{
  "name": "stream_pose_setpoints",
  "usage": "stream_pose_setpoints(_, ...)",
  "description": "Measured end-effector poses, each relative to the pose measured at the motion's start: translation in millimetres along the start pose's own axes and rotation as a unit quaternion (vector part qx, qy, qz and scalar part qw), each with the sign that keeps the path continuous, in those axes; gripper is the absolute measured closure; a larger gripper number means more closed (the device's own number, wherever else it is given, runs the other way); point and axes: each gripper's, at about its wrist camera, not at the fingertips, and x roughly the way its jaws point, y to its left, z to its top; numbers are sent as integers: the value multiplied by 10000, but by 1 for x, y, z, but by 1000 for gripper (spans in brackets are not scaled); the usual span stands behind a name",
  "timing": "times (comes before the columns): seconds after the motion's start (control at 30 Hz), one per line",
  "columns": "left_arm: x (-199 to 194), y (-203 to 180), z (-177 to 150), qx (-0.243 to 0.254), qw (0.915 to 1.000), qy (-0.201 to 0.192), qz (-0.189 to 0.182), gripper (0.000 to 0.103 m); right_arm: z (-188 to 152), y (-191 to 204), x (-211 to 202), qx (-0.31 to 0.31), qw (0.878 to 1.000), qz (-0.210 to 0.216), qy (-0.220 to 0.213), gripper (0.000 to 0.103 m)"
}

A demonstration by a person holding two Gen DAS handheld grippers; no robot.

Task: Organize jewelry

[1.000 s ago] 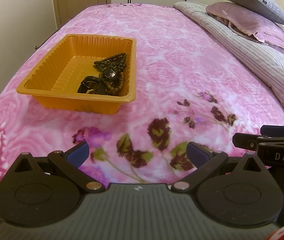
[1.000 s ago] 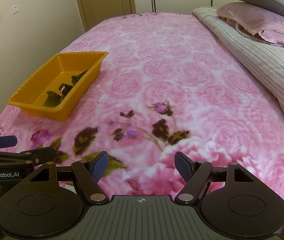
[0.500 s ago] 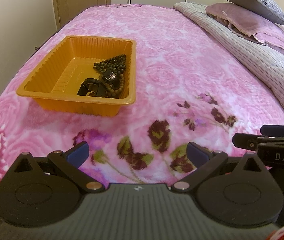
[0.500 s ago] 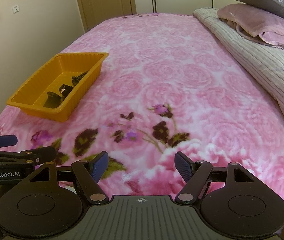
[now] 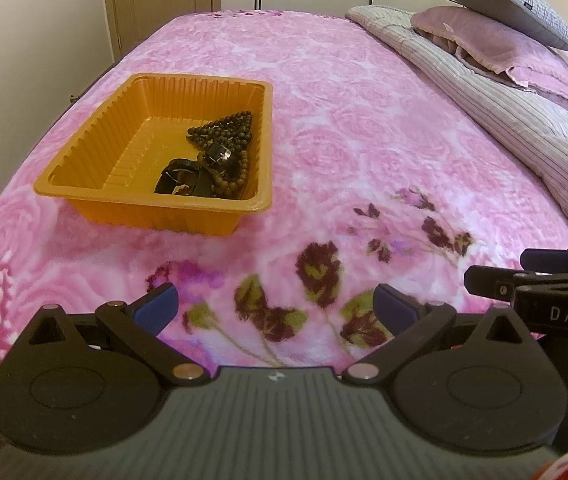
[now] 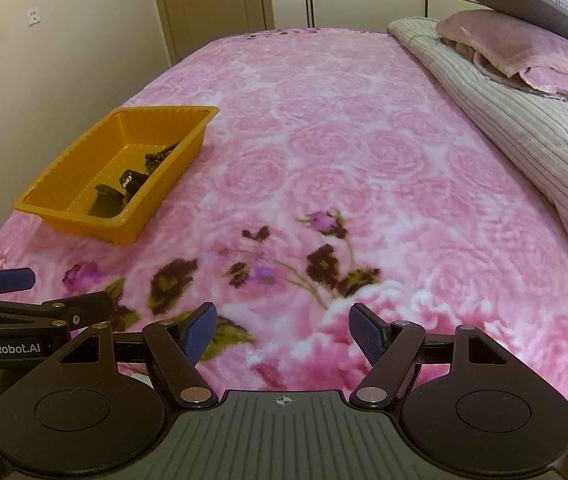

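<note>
Here both grippers hang wide, nothing between the fingers: left gripper (image 5: pixel 275 306), right gripper (image 6: pixel 283 334). Orange tray (image 5: pixel 91 152) with bead necklace (image 5: pixel 223 130) and black bangle (image 5: pixel 179 176) sits ahead-left of both, well apart.

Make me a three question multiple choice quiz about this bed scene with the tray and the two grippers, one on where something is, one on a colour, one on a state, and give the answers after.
1. Where does the jewelry lie?
A. inside the tray
B. on the blanket beside the tray
C. on the pillows

2. What colour is the tray?
A. blue
B. orange
C. white

3. How does the left gripper stand?
A. shut on a bead strand
B. shut with nothing in it
C. open, holding nothing

Answers:
1 A: the dark beads and black pieces sit within the tray's walls.
2 B: its ribbed walls and rim are orange in both views.
3 C: its blue pads stand wide apart with only blanket showing between them.
</note>
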Motion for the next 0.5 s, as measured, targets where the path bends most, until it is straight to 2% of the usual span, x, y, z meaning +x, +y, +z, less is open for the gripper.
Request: stream_pose_setpoints(0.5,0,0,-1,-4,10000,-8,17,0,0,0,0,1,10000,2,4,30)
